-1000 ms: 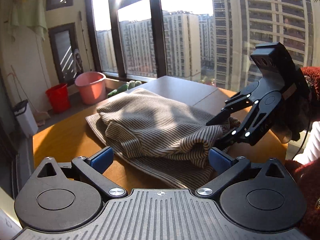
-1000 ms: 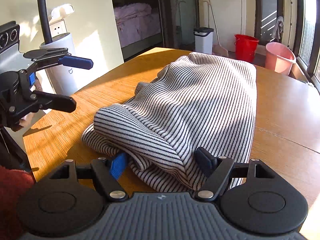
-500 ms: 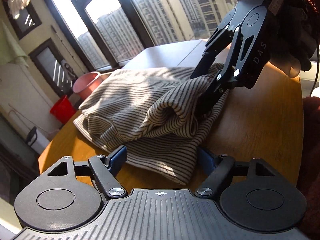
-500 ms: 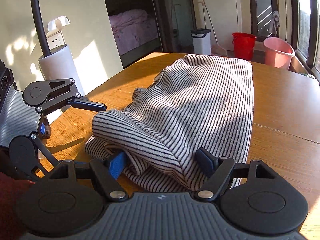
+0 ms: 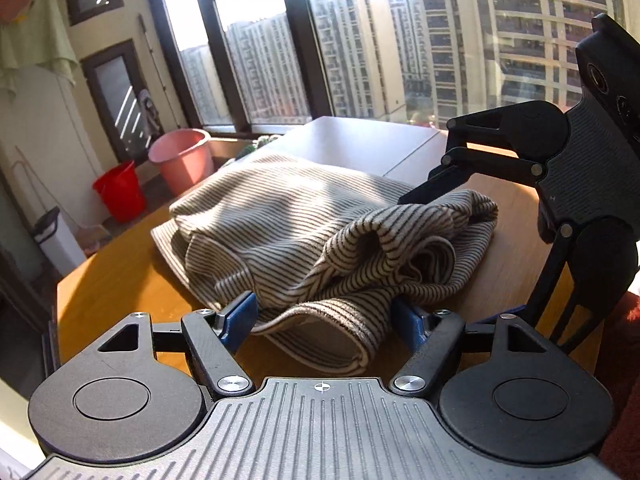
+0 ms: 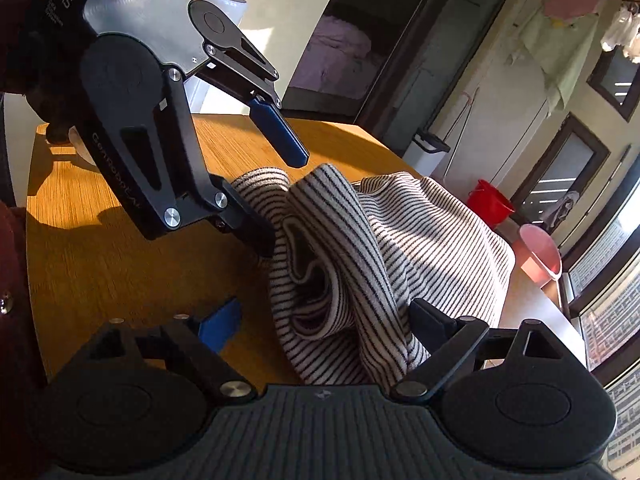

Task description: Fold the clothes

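Left wrist view: the left tongs [image 5: 322, 314] stand apart, their blue pads either side of the hem of the striped sweater [image 5: 304, 228], which lies bunched on the wooden counter [image 5: 104, 280] near its close edge. The cloth sits between the fingers but they are not closed on it. At right the right tongs [image 5: 448, 240] reach in from the counter's right edge, one finger on top of a raised fold, the other low behind the cloth; wide apart. No writing reads here. Beyond the far edge stand a pink bucket [image 5: 182, 160] and a red bucket [image 5: 120, 190] on the floor.

Right wrist view: the right tongs [image 6: 326, 324] are apart, a roll of the sweater [image 6: 400, 248] between them, touching the right finger. The left tongs [image 6: 276, 196] come from the upper left, spread wide, the lower finger pressing the sweater's edge, the blue pad above it. Its body reads "DAS"; the arm carries faint lettering I cannot make out fully.
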A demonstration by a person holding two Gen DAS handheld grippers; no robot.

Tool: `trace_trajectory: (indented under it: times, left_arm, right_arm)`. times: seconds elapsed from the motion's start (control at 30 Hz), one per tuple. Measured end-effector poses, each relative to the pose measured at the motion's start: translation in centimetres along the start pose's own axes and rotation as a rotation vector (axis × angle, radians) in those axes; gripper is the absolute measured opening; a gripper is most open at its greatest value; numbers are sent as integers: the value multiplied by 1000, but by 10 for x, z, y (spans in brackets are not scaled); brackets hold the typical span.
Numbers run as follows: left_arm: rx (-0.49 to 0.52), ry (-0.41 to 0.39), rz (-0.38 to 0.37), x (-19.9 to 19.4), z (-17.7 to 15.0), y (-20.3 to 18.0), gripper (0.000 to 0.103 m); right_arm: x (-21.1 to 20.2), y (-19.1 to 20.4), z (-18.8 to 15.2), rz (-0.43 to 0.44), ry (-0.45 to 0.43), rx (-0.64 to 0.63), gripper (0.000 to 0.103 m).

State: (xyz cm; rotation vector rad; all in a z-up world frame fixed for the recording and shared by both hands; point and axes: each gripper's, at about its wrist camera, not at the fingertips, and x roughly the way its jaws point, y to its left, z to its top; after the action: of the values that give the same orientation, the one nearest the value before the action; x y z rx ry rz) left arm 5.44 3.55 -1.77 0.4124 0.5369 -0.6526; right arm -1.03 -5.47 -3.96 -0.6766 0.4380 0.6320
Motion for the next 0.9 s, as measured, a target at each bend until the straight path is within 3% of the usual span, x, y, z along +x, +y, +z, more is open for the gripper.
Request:
trace_trajectory:
  times: [0.1, 0.17, 0.23, 0.33, 0.4, 0.5, 0.63, 0.77, 0.87, 0.9]
  left_arm:
    - [-113, -24, -51, 0, 4, 11, 79]
    - [-169, -43, -67, 0, 6, 18, 79]
    - [-189, -70, -67, -6, 8, 21, 80]
    - [-137, -111, -50, -22, 8, 23, 93]
    - [-60, -125, -34, -32, 4, 19, 95]
    - [47, -117, -14, -37, -1, 10, 98]
    - [222, -75, 17, -13, -3, -10, 99]
    - [297, -75, -17, 20, 4, -21, 98]
    - [315, -80, -51, 35, 9, -24, 83]
    - [319, -82, -62, 39, 11, -25, 70]
  right_arm:
    - [8, 0, 7, -23, 15, -5, 90]
    - [16, -18, 9, 7, 50, 131, 66]
    - [21, -43, 8, 62, 78, 306, 56]
    - [21, -82, 2, 172, 83, 555, 52]
    - [22, -93, -4, 214, 85, 629, 52]
    - [24, -98, -7, 236, 86, 659, 52]
    - [17, -96, -13, 249, 81, 645, 52]
    - [11, -91, -9, 237, 78, 564, 52]
    - [7, -89, -7, 176, 86, 479, 52]
    - [3, -87, -7, 143, 87, 429, 53]
